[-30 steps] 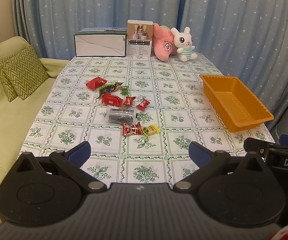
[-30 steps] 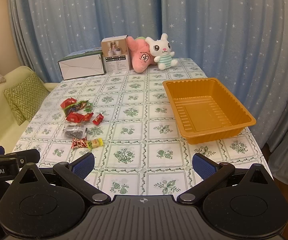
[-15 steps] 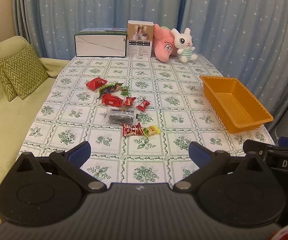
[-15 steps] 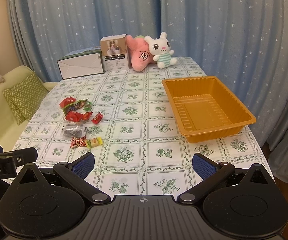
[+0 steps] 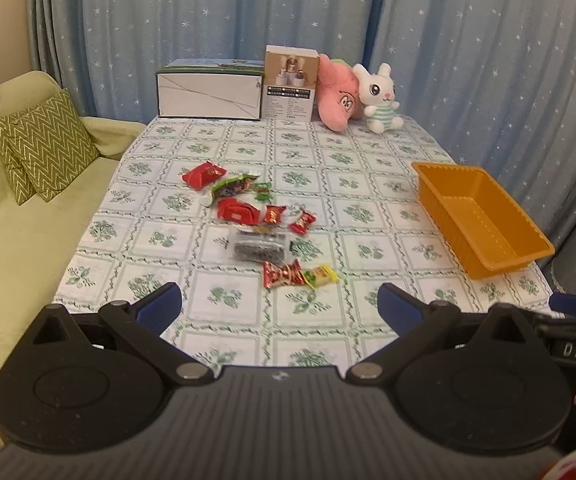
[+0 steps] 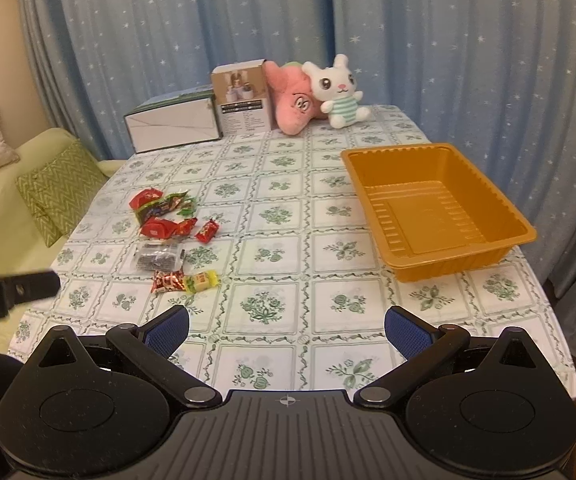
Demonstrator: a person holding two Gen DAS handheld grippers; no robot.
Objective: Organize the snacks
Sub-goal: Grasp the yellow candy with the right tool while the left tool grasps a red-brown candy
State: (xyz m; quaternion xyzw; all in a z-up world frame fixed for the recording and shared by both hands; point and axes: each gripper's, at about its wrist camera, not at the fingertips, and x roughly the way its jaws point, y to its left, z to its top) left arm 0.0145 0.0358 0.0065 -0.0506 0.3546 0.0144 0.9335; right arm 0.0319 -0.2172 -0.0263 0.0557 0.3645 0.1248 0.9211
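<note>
Snack packets (image 5: pixel 263 224) are scattered on the table (image 5: pixel 368 200), left of the empty orange tray (image 6: pixel 440 208). Left gripper (image 5: pixel 277 310) and right gripper (image 6: pixel 285 326) are held spread, empty. Packets are judged light, crinkly, slippery; best pinched across a flat sealed edge.

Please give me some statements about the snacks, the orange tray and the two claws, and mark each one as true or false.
1. The orange tray holds no snacks. True.
2. The left claw grips a red packet. False: it is open and holds nothing.
3. The yellow candy lies beside the red striped packet. True.
4. The white bunny sits inside the tray. False: it sits at the table's far end, next to the pink plush.
5. The right claw is open. True.
</note>
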